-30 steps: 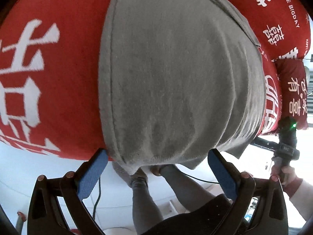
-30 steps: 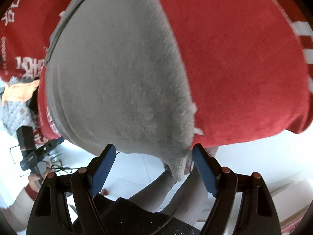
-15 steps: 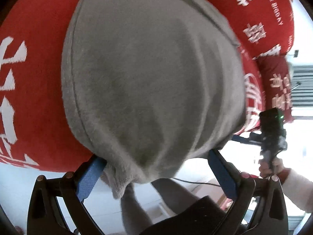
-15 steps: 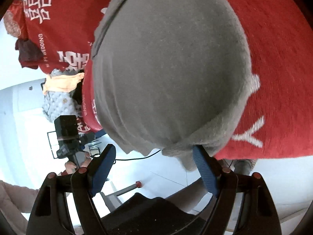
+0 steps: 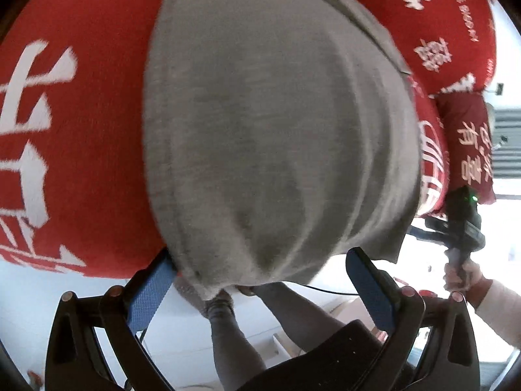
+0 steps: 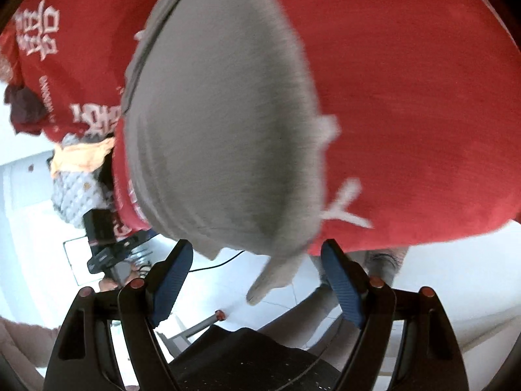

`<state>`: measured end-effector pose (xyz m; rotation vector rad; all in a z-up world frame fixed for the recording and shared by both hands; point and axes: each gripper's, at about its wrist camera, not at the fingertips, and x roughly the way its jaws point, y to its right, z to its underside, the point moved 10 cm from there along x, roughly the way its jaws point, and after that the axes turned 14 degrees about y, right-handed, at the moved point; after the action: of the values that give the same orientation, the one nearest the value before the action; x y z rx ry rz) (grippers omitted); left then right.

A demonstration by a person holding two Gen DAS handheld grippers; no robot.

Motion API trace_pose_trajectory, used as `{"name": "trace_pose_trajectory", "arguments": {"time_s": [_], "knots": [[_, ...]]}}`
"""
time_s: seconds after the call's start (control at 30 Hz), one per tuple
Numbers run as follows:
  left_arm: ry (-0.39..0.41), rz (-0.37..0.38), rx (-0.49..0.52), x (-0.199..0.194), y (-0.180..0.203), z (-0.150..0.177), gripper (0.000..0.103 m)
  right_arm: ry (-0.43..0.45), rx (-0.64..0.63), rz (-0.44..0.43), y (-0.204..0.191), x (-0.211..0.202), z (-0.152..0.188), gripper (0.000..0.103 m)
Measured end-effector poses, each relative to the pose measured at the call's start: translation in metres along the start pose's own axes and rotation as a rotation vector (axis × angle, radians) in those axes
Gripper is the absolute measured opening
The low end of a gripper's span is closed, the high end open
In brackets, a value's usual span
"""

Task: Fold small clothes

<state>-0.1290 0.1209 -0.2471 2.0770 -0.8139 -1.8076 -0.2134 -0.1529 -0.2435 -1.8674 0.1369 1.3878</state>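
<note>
Left gripper (image 5: 260, 280), right gripper (image 6: 257, 277): fingers wide apart, angled down.

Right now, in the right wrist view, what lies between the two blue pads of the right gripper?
Between the pads of the right gripper, a corner of the grey garment hangs down. Neither pad presses it. Behind it is white floor.

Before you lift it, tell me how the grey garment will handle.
The grey garment probably flops: its corner droops off the edge of the red cloth unsupported. It looks light and thin, since soft ridges show through the layers. Its fuzzy surface likely drags on the cloth rather than sliding, so a push may bunch it.
</note>
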Motion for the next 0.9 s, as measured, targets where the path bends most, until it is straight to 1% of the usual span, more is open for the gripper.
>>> {"name": "trace_pose_trajectory", "arguments": {"time_s": [0.03,0.1,0.17,0.23,0.27,0.33,0.4,0.43,0.47,0.5,0.53,0.57,0.6,0.67,0.7,0.73,0.8,0.9], "knots": [[0.000,0.011,0.007,-0.002,0.003,0.000,0.102,0.004,0.005,0.012,0.004,-0.001,-0.002,0.084],[-0.002,0.031,0.013,0.003,0.015,-0.005,0.102,0.002,0.019,0.002,0.006,0.002,-0.005,0.084],[0.000,0.055,0.002,0.004,0.021,-0.008,0.102,-0.022,0.033,-0.044,0.000,0.009,-0.006,0.084],[0.011,0.088,-0.005,0.003,0.027,-0.012,0.102,-0.058,0.014,-0.098,-0.014,0.020,-0.004,0.084],[0.012,0.089,0.001,0.004,0.028,-0.012,0.102,-0.075,-0.004,-0.097,-0.018,0.026,-0.001,0.084],[0.007,0.062,0.018,0.009,0.024,-0.010,0.102,-0.098,-0.032,-0.087,-0.020,0.035,0.004,0.084],[0.009,0.053,0.033,0.009,0.023,-0.009,0.102,-0.095,-0.006,-0.096,-0.017,0.035,0.004,0.084],[0.005,0.041,0.038,0.009,0.024,-0.008,0.099,-0.090,0.018,-0.093,-0.014,0.033,0.004,0.082],[0.006,0.023,0.043,0.008,0.022,-0.009,0.093,-0.085,0.045,-0.078,-0.010,0.032,0.004,0.075],[0.005,-0.005,0.046,0.008,0.019,-0.009,0.090,-0.086,0.067,-0.059,-0.006,0.031,0.004,0.069],[0.005,-0.020,0.048,0.006,0.018,-0.009,0.083,-0.094,0.092,-0.023,0.003,0.031,0.005,0.047],[0.007,-0.038,0.053,0.005,0.016,-0.010,0.070,-0.097,0.096,0.009,0.009,0.030,0.006,0.020],[0.007,-0.065,0.062,0.004,0.012,-0.010,0.061,-0.094,0.100,0.013,0.010,0.030,0.007,0.013],[0.006,-0.097,0.072,-0.001,0.001,-0.010,0.019,-0.073,0.093,-0.010,0.005,0.024,0.007,0.011],[0.006,-0.094,0.060,-0.004,-0.004,-0.011,0.012,-0.065,0.084,-0.029,0.000,0.022,0.007,0.011],[0.010,-0.064,0.014,-0.008,-0.008,-0.013,0.012,-0.055,0.085,-0.054,-0.008,0.021,0.008,0.011],[0.035,-0.023,-0.022,-0.015,-0.009,-0.018,0.011,-0.041,0.093,-0.111,-0.014,0.014,0.006,0.010],[0.080,0.022,-0.020,-0.028,0.005,-0.029,0.011,-0.012,0.104,-0.192,-0.038,0.010,0.001,0.010]]}}
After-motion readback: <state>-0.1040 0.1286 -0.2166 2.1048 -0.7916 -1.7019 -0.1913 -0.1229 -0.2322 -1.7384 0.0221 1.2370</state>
